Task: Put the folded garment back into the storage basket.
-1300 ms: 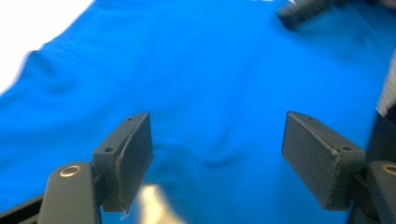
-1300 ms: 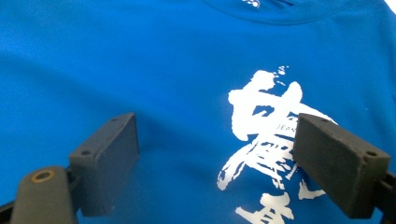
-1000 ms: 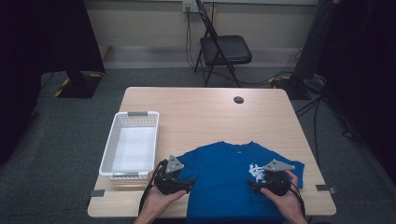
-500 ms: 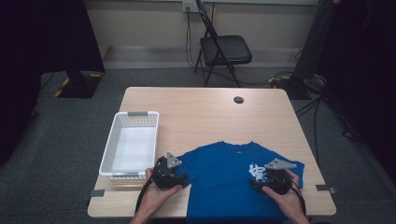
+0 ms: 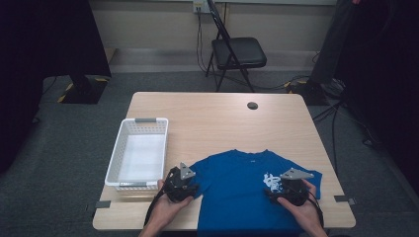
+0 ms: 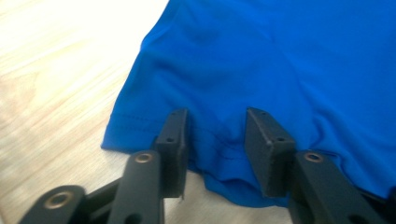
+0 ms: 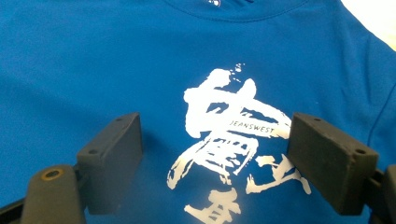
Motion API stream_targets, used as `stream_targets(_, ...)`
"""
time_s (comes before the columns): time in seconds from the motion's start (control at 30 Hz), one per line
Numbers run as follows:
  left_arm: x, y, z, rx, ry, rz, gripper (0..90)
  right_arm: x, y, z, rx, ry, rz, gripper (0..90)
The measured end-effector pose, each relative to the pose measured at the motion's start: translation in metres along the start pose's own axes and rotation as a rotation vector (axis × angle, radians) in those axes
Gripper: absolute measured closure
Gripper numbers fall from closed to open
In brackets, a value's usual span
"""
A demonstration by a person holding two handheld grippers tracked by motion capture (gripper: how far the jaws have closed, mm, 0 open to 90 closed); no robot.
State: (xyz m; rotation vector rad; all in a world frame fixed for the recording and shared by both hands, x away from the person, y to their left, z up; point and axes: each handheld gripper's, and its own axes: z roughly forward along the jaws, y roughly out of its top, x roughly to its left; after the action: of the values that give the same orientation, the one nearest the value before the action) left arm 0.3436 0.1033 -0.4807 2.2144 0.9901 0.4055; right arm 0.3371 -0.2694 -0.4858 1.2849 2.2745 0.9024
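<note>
A blue T-shirt (image 5: pixel 237 182) with a white print lies flat at the table's near edge. My left gripper (image 5: pixel 193 186) sits at the shirt's left sleeve. In the left gripper view the sleeve hem (image 6: pixel 140 121) runs between the jaws of the left gripper (image 6: pixel 217 140). They have just been closing, and a gap still shows beside each pad. My right gripper (image 5: pixel 271 190) rests on the shirt's right side. Seen in the right gripper view, the right gripper (image 7: pixel 217 144) stands wide open over the white print (image 7: pixel 229 126), with flat cloth below it.
A white mesh basket (image 5: pixel 141 121) stands at the table's left side, close to my left hand. A small black disc (image 5: pixel 252 105) lies near the far edge of the wooden table (image 5: pixel 222 123). A black folding chair (image 5: pixel 237 52) stands beyond it.
The left gripper has shifted slightly at the shirt's left sleeve. The right gripper and the shirt look unchanged.
</note>
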Motion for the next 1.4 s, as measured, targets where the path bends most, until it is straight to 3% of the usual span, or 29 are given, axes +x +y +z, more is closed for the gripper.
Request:
stream_targets(0.23, -0.003, 0.001, 0.0, 0.004, -0.017, 0.022, 72.7, 0.0, 0.0, 0.0, 0.001, 0.001, 0.003, 16.9)
stream_targets(0.47, -0.003, 0.002, 0.001, 0.004, -0.026, 0.016, 84.6, 0.003, 0.001, 0.0, 0.002, -0.009, -0.002, 16.7)
stream_targets(0.8, 0.002, 0.001, -0.003, 0.002, -0.045, -0.007, 87.0, 0.003, 0.01, 0.006, -0.03, -0.014, -0.007, 17.5)
stream_targets(1.0, 0.007, 0.002, -0.015, -0.047, -0.053, -0.031, 87.3, 0.0, 0.015, 0.014, -0.019, -0.022, 0.0, 17.5)
stream_targets(1.17, 0.004, 0.004, -0.02, -0.076, -0.052, -0.017, 87.4, -0.001, 0.015, 0.016, -0.012, 0.0, 0.01, 16.8)
stream_targets(1.4, -0.012, 0.014, -0.028, -0.119, -0.051, 0.049, 87.3, 0.001, 0.016, 0.018, -0.014, 0.008, 0.0, 16.3)
